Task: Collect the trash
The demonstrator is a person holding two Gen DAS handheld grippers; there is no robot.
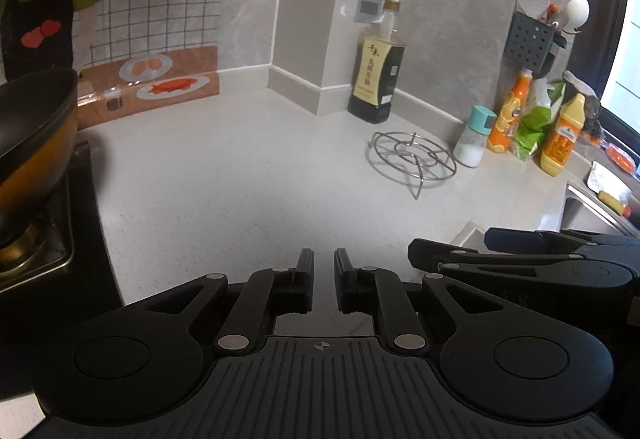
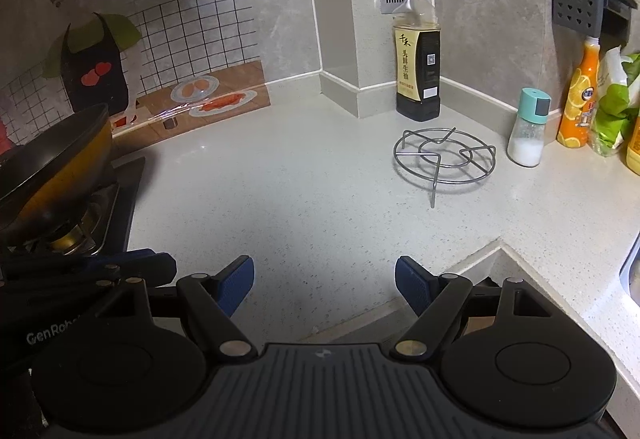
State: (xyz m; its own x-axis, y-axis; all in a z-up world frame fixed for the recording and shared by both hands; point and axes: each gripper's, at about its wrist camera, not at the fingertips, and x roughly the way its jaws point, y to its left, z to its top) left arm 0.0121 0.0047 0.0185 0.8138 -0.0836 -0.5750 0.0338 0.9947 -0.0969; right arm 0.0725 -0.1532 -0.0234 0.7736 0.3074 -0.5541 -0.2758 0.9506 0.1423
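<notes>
Spreading speckled and matte, pale stone countertop [image 2: 320,175] under round wire trivet [image 2: 444,157] and glossy dark sauce bottle [image 2: 418,75]. Left gripper [image 1: 324,279] narrowed to a slit, right gripper [image 2: 324,283] wide, both empty. Trash nowhere identifiable.

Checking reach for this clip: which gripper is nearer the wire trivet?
Right. The right gripper sits below and slightly left of the wire trivet; the left gripper is beside it, further left, nearer the stove.
</notes>
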